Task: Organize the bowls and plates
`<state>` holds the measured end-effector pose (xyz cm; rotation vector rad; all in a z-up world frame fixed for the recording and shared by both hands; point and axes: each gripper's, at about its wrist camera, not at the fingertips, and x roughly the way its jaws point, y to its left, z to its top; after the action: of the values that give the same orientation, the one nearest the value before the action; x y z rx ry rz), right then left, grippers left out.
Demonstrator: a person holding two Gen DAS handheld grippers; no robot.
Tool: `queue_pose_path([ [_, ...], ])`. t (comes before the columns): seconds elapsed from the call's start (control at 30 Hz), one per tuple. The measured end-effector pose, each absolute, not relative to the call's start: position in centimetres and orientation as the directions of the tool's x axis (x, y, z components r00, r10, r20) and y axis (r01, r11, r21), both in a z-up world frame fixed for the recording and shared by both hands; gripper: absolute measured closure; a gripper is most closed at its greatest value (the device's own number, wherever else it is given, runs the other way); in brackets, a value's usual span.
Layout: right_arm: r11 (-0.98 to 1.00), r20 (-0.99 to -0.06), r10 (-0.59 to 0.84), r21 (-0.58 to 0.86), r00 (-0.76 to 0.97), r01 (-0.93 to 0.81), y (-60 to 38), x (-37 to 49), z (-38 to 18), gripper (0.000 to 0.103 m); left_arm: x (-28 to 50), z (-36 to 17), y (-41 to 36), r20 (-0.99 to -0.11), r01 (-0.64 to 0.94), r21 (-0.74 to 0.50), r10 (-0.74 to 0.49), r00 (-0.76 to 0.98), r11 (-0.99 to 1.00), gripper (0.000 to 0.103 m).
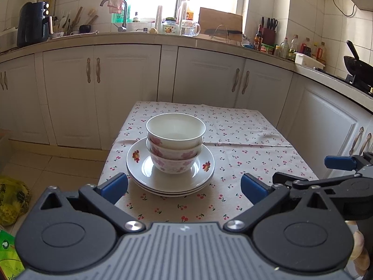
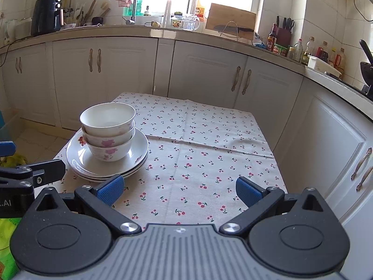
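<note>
Three white bowls with pink flowers (image 1: 175,143) (image 2: 108,131) are nested upright on a stack of white plates (image 1: 144,177) (image 2: 77,161) with red flower marks. The stack stands on the cherry-print tablecloth (image 1: 235,149) (image 2: 205,154), toward its left side. My left gripper (image 1: 184,186) is open, just in front of the plates, with nothing between its blue pads. My right gripper (image 2: 179,187) is open over bare cloth, to the right of the stack. In the left wrist view the right gripper (image 1: 303,171) shows at the right edge.
White kitchen cabinets (image 1: 98,93) wrap around behind and to the right of the small table. The counter holds a black air fryer (image 1: 32,23), a faucet, bottles, a cutting board and a wok (image 1: 356,65). A yellow-green bag (image 1: 11,200) lies on the floor at left.
</note>
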<state>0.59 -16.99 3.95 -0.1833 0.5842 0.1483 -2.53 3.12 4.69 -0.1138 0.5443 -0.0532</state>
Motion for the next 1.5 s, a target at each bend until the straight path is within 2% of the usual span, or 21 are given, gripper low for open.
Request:
queue_pose_path([
  [1.5, 0.975, -0.531, 0.064, -0.146, 0.845, -0.165, -17.12, 0.20, 4.50, 0.000, -2.82, 5.00, 3.02, -0.498, 0.033, -0.125, -0.092, 0.863, 0.992, 0.001],
])
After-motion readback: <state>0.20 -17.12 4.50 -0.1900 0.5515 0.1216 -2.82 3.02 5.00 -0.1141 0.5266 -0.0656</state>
